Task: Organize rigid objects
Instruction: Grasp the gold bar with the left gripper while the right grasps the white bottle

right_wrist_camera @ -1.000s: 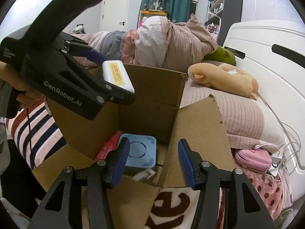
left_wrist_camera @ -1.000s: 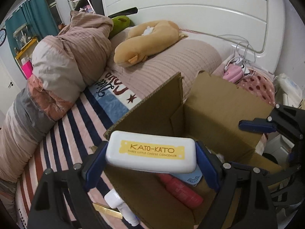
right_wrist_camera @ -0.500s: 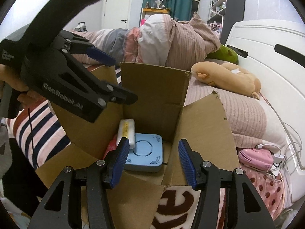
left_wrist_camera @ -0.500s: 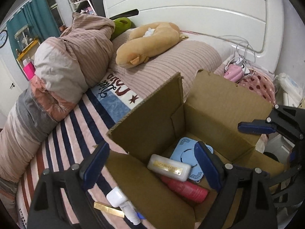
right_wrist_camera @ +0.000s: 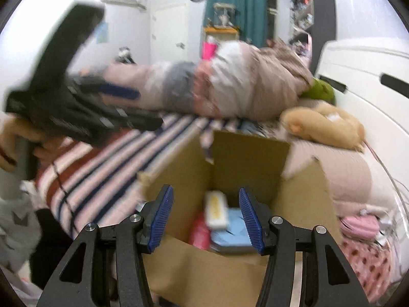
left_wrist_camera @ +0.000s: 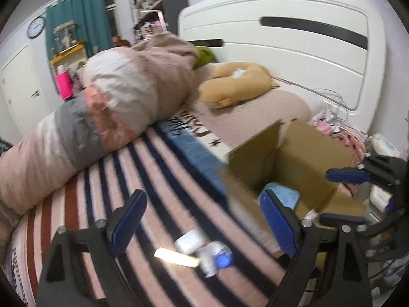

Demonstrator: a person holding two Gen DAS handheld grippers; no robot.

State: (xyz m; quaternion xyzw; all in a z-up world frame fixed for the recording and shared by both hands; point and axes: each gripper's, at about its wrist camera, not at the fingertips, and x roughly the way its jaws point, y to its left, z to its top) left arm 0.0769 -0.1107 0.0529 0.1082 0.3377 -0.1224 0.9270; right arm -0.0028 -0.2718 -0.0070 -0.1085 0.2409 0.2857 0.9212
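Note:
An open cardboard box [left_wrist_camera: 304,158] [right_wrist_camera: 245,158] stands on the striped bed. Inside it lie a white KATO-KATO case [right_wrist_camera: 216,211], a light blue device [right_wrist_camera: 234,226] and a red bottle [right_wrist_camera: 200,231]. My left gripper [left_wrist_camera: 204,220] is open and empty, over the bedspread left of the box, above a white bottle with a blue cap [left_wrist_camera: 204,252] and a gold strip [left_wrist_camera: 176,257]. My right gripper [right_wrist_camera: 205,220] is open and empty at the box's near edge. The left gripper also shows in the right wrist view [right_wrist_camera: 122,105], blurred.
A rolled duvet [left_wrist_camera: 102,117] lies along the far side of the bed. A tan plush toy [left_wrist_camera: 237,84] rests by the white headboard [left_wrist_camera: 294,41]. Pink items and cables [right_wrist_camera: 360,226] lie right of the box.
My left gripper let go of the KATO-KATO case, which now lies in the box, then swung left away from the box. The right gripper stayed open at the box.

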